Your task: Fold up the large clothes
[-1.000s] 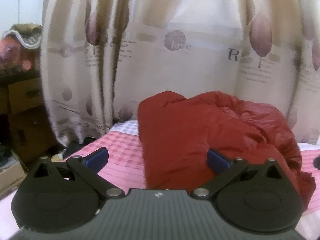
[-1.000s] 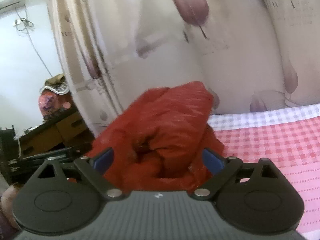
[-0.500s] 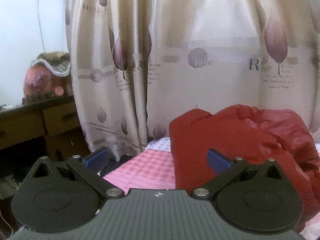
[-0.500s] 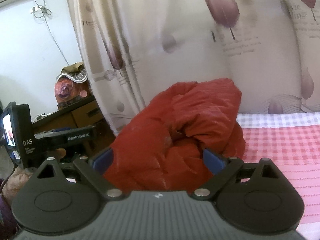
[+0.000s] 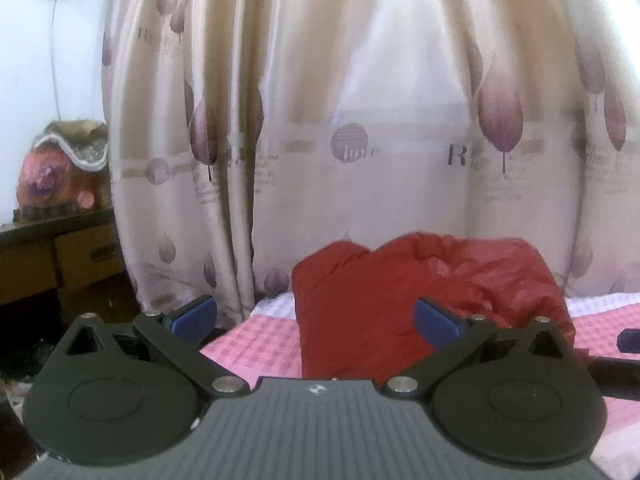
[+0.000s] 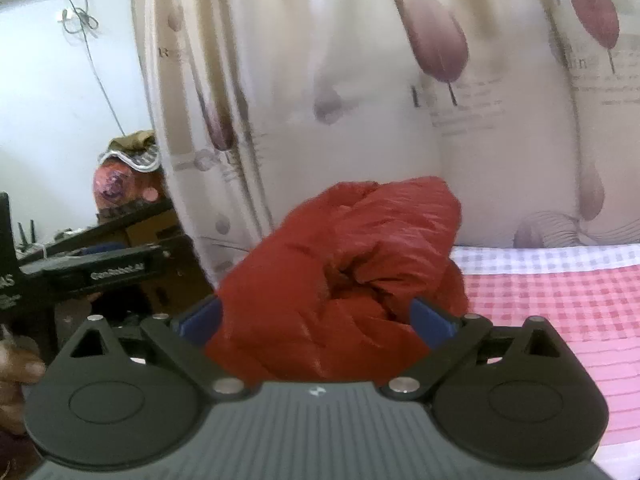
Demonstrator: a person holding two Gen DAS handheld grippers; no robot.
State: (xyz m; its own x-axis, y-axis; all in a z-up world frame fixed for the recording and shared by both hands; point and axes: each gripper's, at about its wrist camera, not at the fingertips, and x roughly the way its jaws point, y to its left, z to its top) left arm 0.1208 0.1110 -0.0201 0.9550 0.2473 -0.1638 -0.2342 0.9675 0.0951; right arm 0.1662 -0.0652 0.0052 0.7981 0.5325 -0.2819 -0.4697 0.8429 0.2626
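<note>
Red, puffy jacket (image 5: 404,304) is seen bunched on the pink checked sheet (image 5: 264,338), ahead of the left gripper (image 5: 316,318) and right gripper (image 6: 316,316) (both spread wide, nothing held). Behind it, a leaf-print curtain (image 5: 360,120) is hung.

Puffy red quilted jacket (image 5: 404,304) (image 6: 340,280): plain, glossy red. Bed sheet (image 5: 264,340) (image 6: 560,300): pink-and-white check, paler lilac-white check at the far edge. Cream satin curtain (image 5: 360,120) (image 6: 360,80): mauve leaf shapes, round mauve discs, grey lettering. Left hand-held gripper (image 5: 316,322) and right hand-held gripper (image 6: 316,316): black bodies, blue pads (image 5: 434,322) (image 6: 430,318). Wooden desk (image 5: 48,256): brown.
</note>
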